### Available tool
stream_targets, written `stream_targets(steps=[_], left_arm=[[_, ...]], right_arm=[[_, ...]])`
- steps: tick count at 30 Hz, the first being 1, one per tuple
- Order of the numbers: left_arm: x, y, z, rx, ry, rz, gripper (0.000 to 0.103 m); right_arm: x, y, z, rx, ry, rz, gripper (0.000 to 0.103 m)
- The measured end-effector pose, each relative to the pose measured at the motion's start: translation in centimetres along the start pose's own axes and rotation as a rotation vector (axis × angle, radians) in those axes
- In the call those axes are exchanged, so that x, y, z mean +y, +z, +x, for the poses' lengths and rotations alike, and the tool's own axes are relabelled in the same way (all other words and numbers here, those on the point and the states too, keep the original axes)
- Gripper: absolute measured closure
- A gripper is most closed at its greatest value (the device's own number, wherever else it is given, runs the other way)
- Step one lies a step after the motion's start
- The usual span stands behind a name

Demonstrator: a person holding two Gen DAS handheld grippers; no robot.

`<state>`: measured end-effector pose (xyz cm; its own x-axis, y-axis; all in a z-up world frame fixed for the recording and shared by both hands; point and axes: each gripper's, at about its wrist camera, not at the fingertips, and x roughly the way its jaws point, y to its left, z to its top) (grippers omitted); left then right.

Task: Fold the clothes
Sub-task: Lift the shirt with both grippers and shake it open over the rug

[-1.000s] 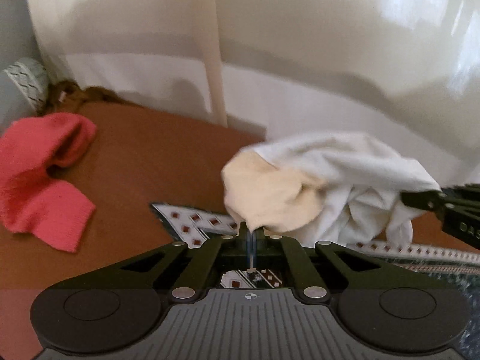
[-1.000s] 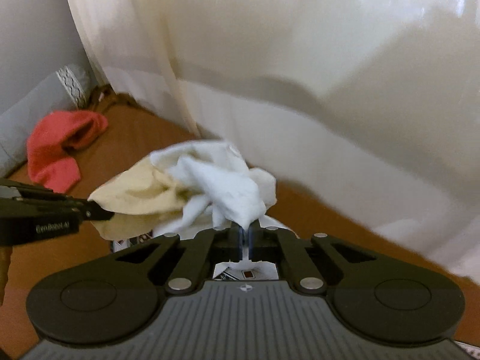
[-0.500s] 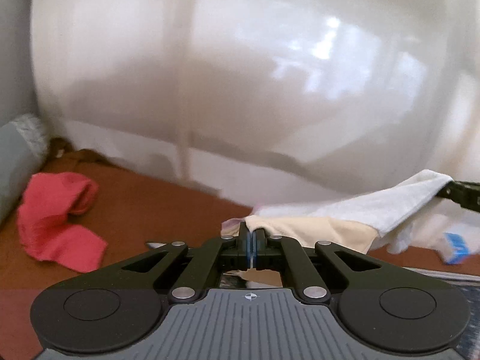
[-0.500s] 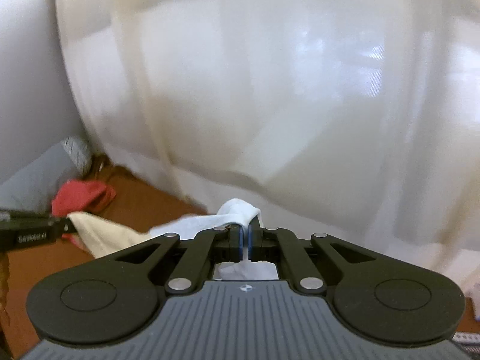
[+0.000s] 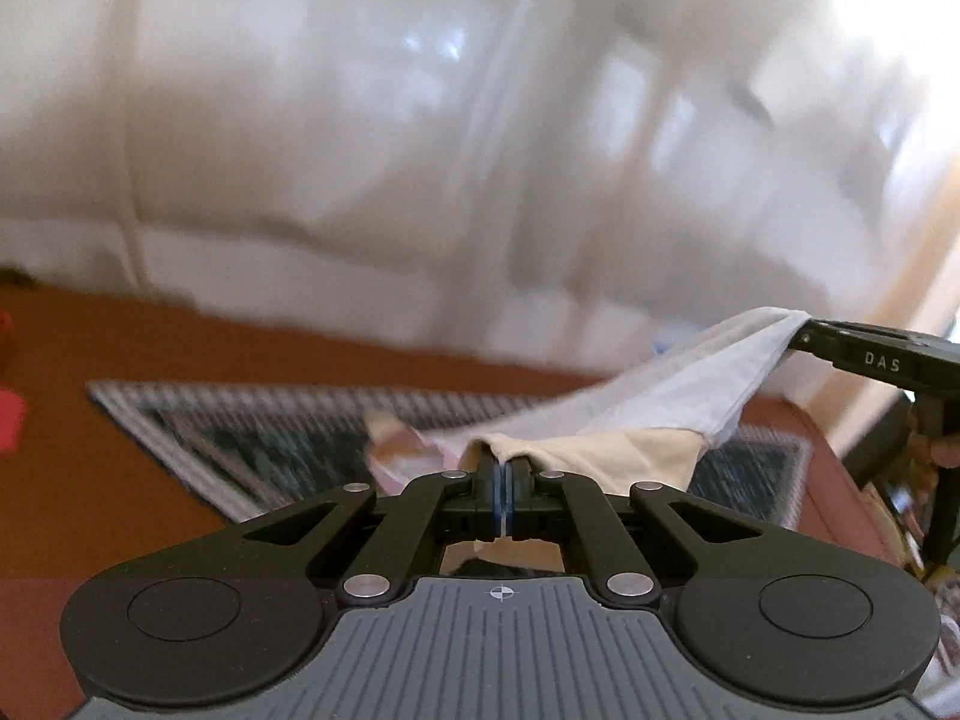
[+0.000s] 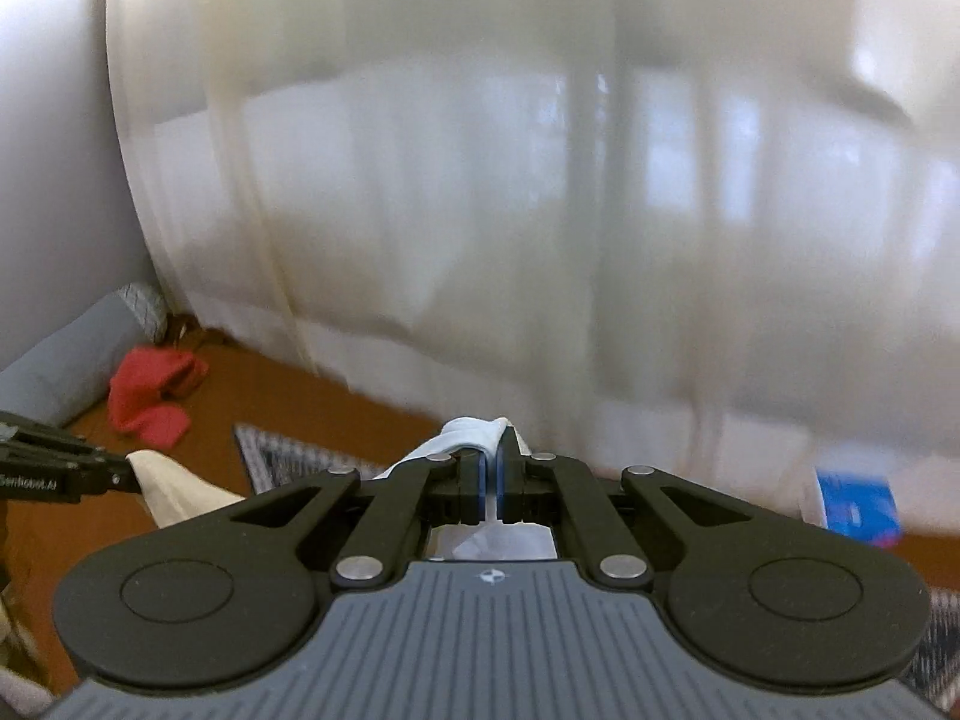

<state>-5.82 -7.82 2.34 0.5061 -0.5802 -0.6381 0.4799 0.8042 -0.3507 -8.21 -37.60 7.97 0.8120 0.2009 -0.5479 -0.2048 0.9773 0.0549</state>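
A white and cream garment (image 5: 660,402) hangs stretched in the air between my two grippers, above the patterned rug. My left gripper (image 5: 503,468) is shut on its cream end. My right gripper (image 6: 489,450) is shut on its white end (image 6: 474,429). In the left wrist view the right gripper (image 5: 864,354) shows at the right edge, pinching the white corner. In the right wrist view the left gripper (image 6: 54,471) shows at the left edge, holding the cream corner (image 6: 174,489).
A dark patterned rug (image 5: 252,426) lies on the brown floor (image 5: 78,438). A red garment (image 6: 153,396) lies by a grey bolster (image 6: 78,354) at the far left. White sheer curtains (image 6: 540,210) fill the background. A blue box (image 6: 858,501) sits at the right.
Both grippers have risen and moved apart, pulling the bunched garment out into a stretched band. The views have tilted up toward the curtains.
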Motion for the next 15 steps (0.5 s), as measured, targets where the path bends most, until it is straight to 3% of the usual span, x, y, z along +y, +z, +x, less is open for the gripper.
stream_targets(steps=[7, 11, 15], left_arm=[[-4.2, -9.2, 4.7, 0.267, 0.044, -0.092, 0.103], [-4.9, -13.8, 6.8, 0.409, 0.107, -0.132, 0.103], [-6.3, -17.2, 7.3, 0.499, 0.174, -0.109, 0.103]], right_arm=[[-6.7, -13.3, -4.0, 0.251, 0.001, 0.179, 0.099], [-7.5, -20.2, -3.7, 0.408, 0.020, 0.238, 0.099], [-8.0, -24.9, -3.8, 0.493, 0.054, 0.278, 0.099]])
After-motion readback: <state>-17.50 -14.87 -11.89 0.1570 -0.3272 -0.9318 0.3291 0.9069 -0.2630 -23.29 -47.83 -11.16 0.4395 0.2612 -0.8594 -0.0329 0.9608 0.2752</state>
